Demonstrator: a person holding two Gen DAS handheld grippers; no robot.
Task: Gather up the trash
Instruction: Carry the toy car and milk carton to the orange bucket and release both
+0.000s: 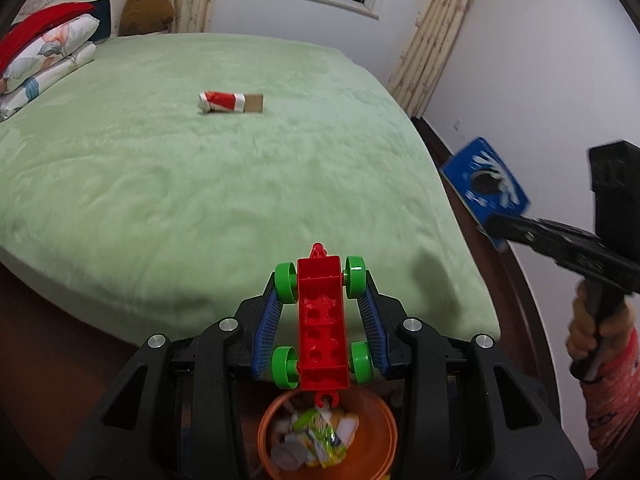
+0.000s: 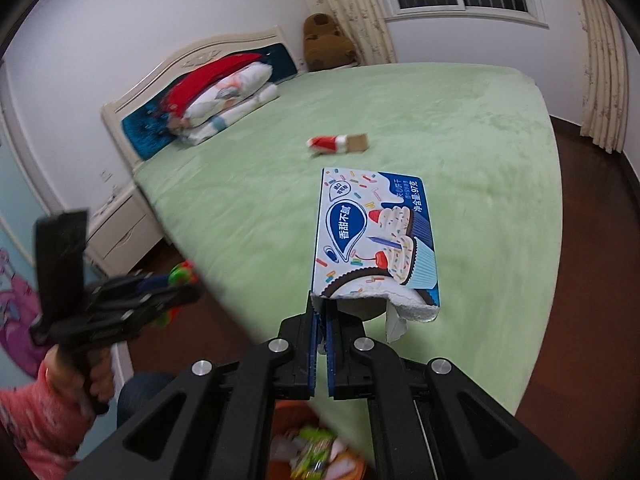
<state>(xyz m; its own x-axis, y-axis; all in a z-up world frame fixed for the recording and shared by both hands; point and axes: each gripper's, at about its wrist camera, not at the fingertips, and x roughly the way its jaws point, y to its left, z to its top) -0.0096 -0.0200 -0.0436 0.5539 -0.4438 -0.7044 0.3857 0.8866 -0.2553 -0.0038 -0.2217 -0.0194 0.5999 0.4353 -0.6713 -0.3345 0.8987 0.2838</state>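
Observation:
My left gripper (image 1: pixel 320 300) is shut on a red toy car with green wheels (image 1: pixel 322 320), held above an orange bin (image 1: pixel 372 412) that holds wrappers. My right gripper (image 2: pixel 322 312) is shut on the torn corner of a blue and white biscuit box (image 2: pixel 372 236); the box also shows at the right of the left wrist view (image 1: pixel 486 188). A red and white wrapper with a brown card end (image 1: pixel 230 102) lies in the middle of the green bed (image 1: pixel 200 180); it also shows in the right wrist view (image 2: pixel 338 143). The bin shows in the right wrist view (image 2: pixel 288 412) below the gripper.
Pillows and a red cushion (image 1: pixel 44 48) are stacked at the head of the bed. A brown plush toy (image 1: pixel 146 4) sits by the curtain. Dark wood floor (image 2: pixel 592 260) surrounds the bed. A white bedside cabinet (image 2: pixel 120 232) stands by the headboard.

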